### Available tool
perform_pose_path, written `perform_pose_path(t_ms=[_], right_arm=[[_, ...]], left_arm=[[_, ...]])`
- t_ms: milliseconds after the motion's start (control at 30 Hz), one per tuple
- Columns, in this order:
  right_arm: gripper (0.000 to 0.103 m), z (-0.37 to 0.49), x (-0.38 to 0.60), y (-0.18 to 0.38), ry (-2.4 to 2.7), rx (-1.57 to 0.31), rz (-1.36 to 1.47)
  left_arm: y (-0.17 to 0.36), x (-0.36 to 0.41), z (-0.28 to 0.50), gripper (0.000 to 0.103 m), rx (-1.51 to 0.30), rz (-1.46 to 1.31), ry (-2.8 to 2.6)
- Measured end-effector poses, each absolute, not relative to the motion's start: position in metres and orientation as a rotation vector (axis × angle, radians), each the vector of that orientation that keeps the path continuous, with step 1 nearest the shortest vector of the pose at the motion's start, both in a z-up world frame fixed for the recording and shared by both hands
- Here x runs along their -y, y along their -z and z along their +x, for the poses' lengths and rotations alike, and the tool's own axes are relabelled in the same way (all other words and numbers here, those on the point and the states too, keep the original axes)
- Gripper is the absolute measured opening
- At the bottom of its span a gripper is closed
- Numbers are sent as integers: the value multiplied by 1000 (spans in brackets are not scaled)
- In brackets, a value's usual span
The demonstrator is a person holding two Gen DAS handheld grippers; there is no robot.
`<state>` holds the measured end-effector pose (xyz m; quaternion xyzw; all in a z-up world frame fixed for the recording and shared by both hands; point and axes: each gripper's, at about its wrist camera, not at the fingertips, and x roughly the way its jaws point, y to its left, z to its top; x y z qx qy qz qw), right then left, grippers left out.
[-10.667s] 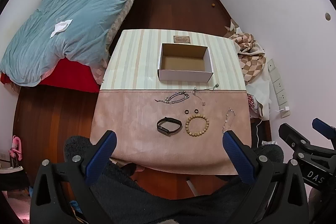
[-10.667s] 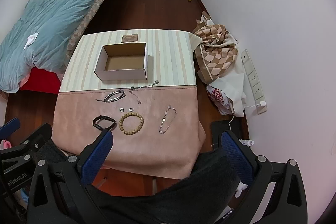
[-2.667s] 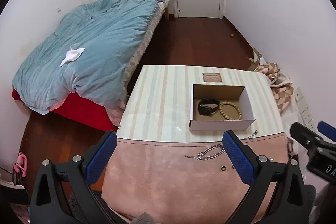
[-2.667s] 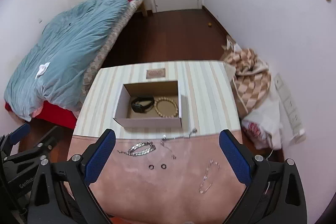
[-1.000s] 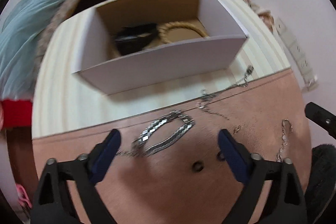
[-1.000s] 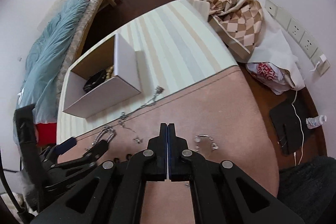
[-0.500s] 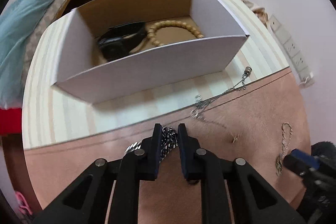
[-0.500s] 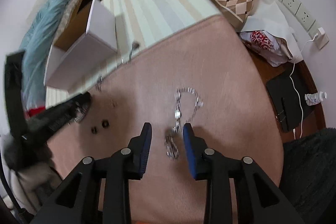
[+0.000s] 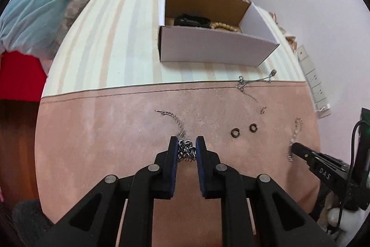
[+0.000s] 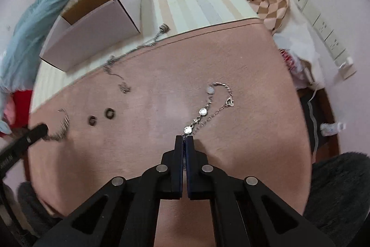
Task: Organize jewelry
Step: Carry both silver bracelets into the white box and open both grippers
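The open box [image 9: 215, 50] waits at the table's [image 9: 111, 38] far side with two bracelets already in it, so the left gripper [image 9: 186, 149] has clamped the steel chain [image 9: 185, 149] and the right gripper [image 10: 184, 142] pinches the gem bracelet [image 10: 203, 111], both ready for lifting across.

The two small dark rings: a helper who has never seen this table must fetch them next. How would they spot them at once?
Start at the white cardboard box on the striped cloth, then come toward the near side onto the pink cloth. The two small dark rings lie side by side, apart, between the two bracelets being gripped. They alone are tiny, closed black loops; everything nearby is silvery chain.
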<state>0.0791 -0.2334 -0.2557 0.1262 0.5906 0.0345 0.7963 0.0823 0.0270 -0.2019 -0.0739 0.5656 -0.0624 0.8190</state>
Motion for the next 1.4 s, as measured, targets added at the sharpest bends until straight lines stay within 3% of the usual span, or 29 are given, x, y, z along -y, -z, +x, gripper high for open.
perform_pose_path(t_ms=[200,767,1000,1400], right_arm=[[1,87,224,204,-191,-1188,339],[1,177,174,61,-402,-960,251],[1,245,156,69,-394,-1018,222],[1,324,137,139,-341,-1179,77]], left_arm=[[170,-38,79,6,-1154,-201,151],[57,-44,150,5,-952,-206,223],[59,-41,207,4,-971,-197,237],[126,-38,257,7,-1139,-168,179]])
